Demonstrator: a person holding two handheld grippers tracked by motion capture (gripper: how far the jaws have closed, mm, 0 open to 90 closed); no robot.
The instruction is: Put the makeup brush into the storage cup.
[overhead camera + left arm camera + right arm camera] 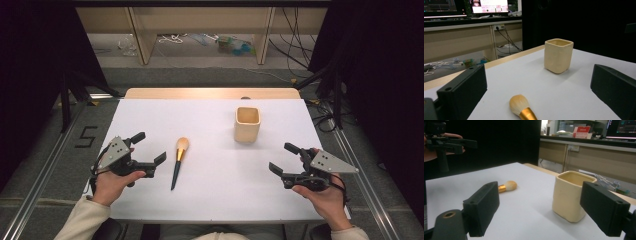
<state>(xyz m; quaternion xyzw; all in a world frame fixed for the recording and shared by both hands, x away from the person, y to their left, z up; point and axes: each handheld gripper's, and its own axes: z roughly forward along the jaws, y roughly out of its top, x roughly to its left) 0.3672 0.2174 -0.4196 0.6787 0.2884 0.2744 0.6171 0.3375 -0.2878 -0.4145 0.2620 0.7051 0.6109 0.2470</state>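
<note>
A makeup brush [178, 161] with a tan bristle head, gold ferrule and dark handle lies on the white table [210, 190], left of centre, head pointing away. A cream square cup [247, 124] stands upright toward the far right. My left gripper [148, 147] hovers open just left of the brush, nothing between its jaws. In the left gripper view the brush head [518, 103] lies low between the jaws and the cup [558, 55] stands beyond. My right gripper [284, 158] is open and empty at the right front, with the cup [571, 195] and the brush [507, 186] ahead of it.
A wooden strip [210, 93] runs along the table's far edge. Metal rails [40, 175] flank the table on both sides. Beyond lie floor cables and desk legs [142, 40]. Black curtains close in left and right.
</note>
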